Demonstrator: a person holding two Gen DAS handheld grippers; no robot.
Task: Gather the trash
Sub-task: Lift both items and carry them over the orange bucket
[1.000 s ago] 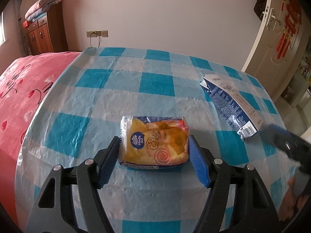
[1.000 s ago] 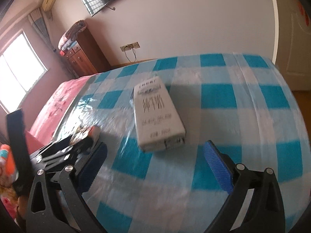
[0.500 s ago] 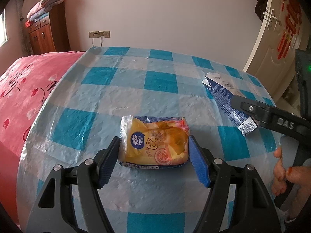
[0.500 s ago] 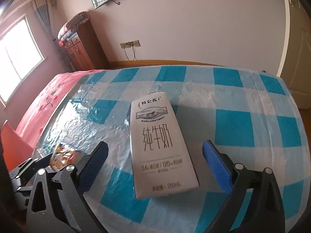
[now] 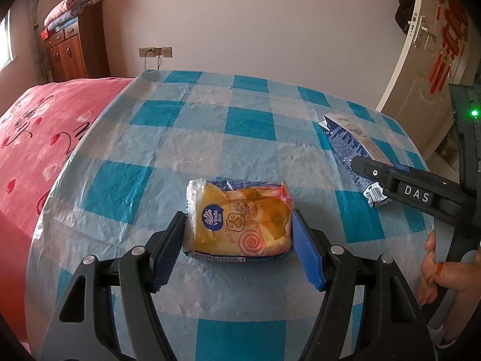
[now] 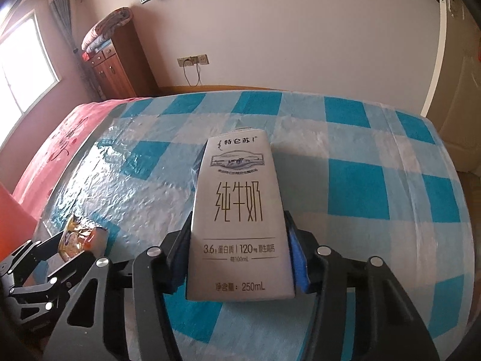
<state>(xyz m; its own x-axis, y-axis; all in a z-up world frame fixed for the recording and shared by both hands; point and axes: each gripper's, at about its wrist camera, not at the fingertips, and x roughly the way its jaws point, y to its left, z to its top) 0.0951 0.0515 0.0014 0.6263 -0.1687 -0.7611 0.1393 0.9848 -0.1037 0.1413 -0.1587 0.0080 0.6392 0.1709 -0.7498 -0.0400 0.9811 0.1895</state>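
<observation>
Your right tool (image 6: 239,260) has just closed on the milk carton (image 6: 239,216) near the table's (image 5: 210,132) right edge; your left tool (image 5: 237,248) grips the tissue pack (image 5: 239,218) mid-table.

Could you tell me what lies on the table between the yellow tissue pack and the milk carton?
Nothing: in the left wrist view only bare checked tablecloth separates the tissue pack from the milk carton.
</observation>
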